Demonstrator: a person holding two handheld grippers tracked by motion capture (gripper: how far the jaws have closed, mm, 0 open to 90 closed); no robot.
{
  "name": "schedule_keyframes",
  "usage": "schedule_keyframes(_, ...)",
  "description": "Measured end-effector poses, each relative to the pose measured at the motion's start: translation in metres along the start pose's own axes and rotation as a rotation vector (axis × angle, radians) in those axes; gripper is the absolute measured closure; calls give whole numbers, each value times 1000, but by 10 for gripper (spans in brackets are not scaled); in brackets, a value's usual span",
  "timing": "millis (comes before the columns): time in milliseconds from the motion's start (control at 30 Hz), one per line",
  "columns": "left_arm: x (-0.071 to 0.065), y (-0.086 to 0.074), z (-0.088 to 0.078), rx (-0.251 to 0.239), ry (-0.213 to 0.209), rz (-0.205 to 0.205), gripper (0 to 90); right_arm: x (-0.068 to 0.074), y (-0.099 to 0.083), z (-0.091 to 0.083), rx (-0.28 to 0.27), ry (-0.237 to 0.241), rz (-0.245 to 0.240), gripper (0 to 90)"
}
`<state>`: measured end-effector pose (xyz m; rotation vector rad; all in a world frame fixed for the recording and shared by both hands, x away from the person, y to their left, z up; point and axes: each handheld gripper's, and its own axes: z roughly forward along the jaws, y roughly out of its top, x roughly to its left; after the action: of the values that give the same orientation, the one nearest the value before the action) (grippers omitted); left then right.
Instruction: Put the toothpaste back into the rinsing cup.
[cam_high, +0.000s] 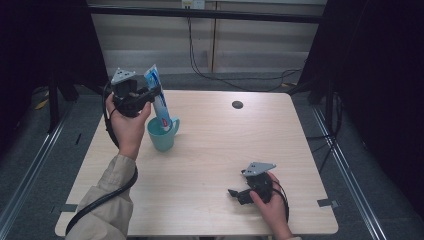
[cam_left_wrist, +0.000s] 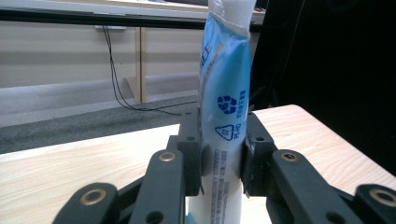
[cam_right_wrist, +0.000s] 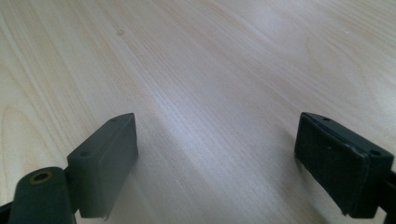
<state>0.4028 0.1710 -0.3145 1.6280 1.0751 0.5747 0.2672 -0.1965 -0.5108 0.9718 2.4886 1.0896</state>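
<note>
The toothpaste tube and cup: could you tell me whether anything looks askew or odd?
The tube leans in the cup, top tilted left, squeezed by the left hand-held gripper. Nothing spilled or damaged.

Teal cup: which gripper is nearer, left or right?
Left. The left gripper is just above the teal cup, jaws shut on the toothpaste tube whose lower end stands in it. The right gripper rests far off near the table's front edge, jaws open.

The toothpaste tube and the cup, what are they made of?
The toothpaste tube looks like soft, glossy plastic: it dents where the left claw pinches it, and a recycling mark is printed on it. The cup looks like smooth teal plastic, maybe glazed ceramic.
</note>
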Motion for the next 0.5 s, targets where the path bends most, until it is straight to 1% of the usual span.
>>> schedule_keyframes(233,5,-13,10,5,15,-12,736,0,0,0,3,-1,1,128)
schedule_keyframes(433,9,-21,14,20,35,-9,735,0,0,0,3,0,2,128)
schedule_keyframes(500,10,-25,15,16,39,-12,735,0,0,0,3,-1,1,128)
